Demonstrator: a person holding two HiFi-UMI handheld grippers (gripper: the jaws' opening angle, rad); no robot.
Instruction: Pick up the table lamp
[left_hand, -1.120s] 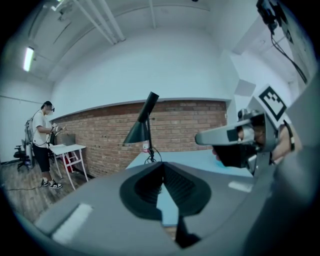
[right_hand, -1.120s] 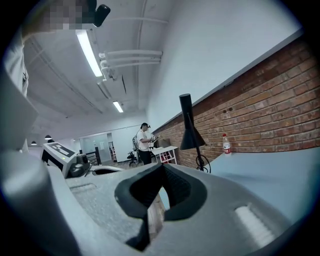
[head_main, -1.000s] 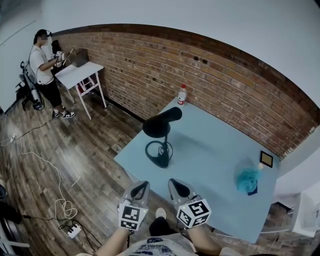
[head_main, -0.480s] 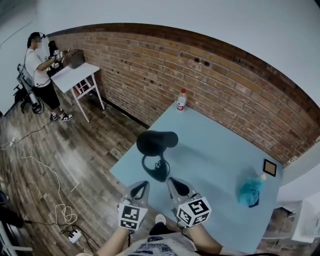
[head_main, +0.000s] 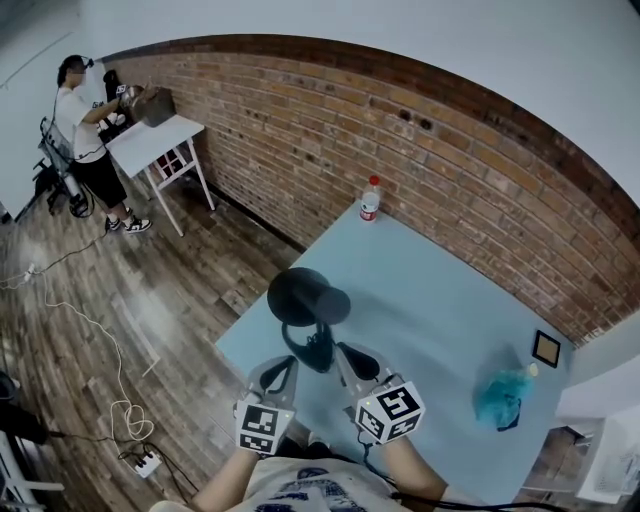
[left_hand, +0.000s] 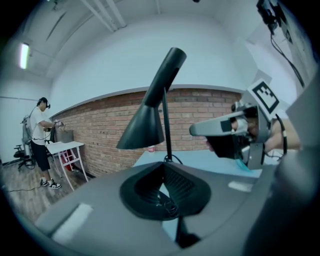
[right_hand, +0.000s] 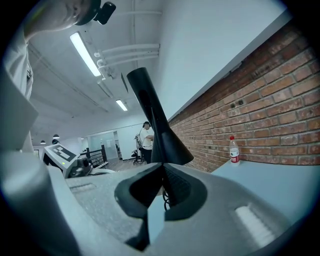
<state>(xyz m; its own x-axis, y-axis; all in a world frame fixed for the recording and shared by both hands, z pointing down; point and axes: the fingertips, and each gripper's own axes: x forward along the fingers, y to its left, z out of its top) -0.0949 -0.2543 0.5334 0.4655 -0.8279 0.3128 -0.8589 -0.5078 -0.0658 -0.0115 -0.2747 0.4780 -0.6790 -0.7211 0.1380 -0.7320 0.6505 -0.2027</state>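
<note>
A black table lamp (head_main: 303, 300) with a cone shade and round base stands near the left corner of the light blue table (head_main: 430, 300). My left gripper (head_main: 289, 362) and right gripper (head_main: 341, 349) are side by side just short of the lamp's base, one on each side of it. Both look shut with nothing between the jaws. In the left gripper view the lamp (left_hand: 146, 125) rises straight ahead of the left gripper (left_hand: 163, 165), with the right gripper (left_hand: 226, 129) off to the right. The right gripper view shows the lamp (right_hand: 161, 137) close ahead of the right gripper (right_hand: 162, 167).
A water bottle (head_main: 370, 199) stands at the table's far corner by the brick wall. A blue bundle (head_main: 498, 395) and a small dark frame (head_main: 546, 348) lie at the right. A person (head_main: 80, 130) works at a white table (head_main: 155, 143) far left. Cables and a power strip (head_main: 148, 461) lie on the floor.
Both grippers have moved forward over the table edge towards the lamp, whose base now lies just ahead of their tips. The jaws have stayed shut.
</note>
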